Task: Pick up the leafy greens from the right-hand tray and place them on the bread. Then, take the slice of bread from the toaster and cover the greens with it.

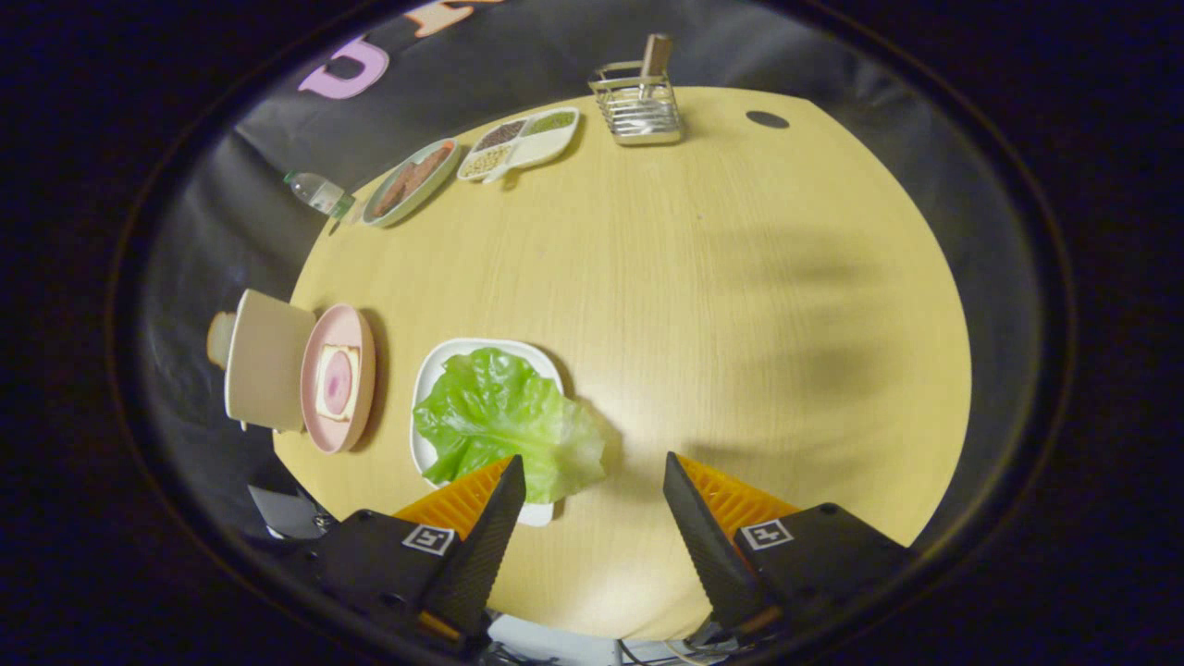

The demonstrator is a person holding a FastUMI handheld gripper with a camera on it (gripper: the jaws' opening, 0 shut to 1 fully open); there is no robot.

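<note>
My gripper [592, 472] hangs above the table [740, 324] with its fingers spread wide and nothing between them but bare wood. The greens [504, 421], one broad crinkled leaf, lie on a white tray [435, 365] just ahead of my left finger; that fingertip overlaps the leaf's near edge in the picture, though I cannot tell whether it touches. The leaf spills over the tray's right rim onto the table. Left of the tray sits a pink plate [356, 328] carrying the bread [335, 382], a square slice with a round pink piece on top of it. Just beyond the plate, at the table's left edge, stands a beige box-shaped thing [268, 361], possibly the toaster; I cannot make out a slice in it. Well beyond my fingers, along the far edge, I see a wire rack [640, 113] with a brown slice [656, 53] standing upright in it, a divided white dish [521, 143] of small grains or beans, an oval plate [411, 181] holding something brown, and a clear bottle [317, 192] lying tilted beside that plate.
</note>
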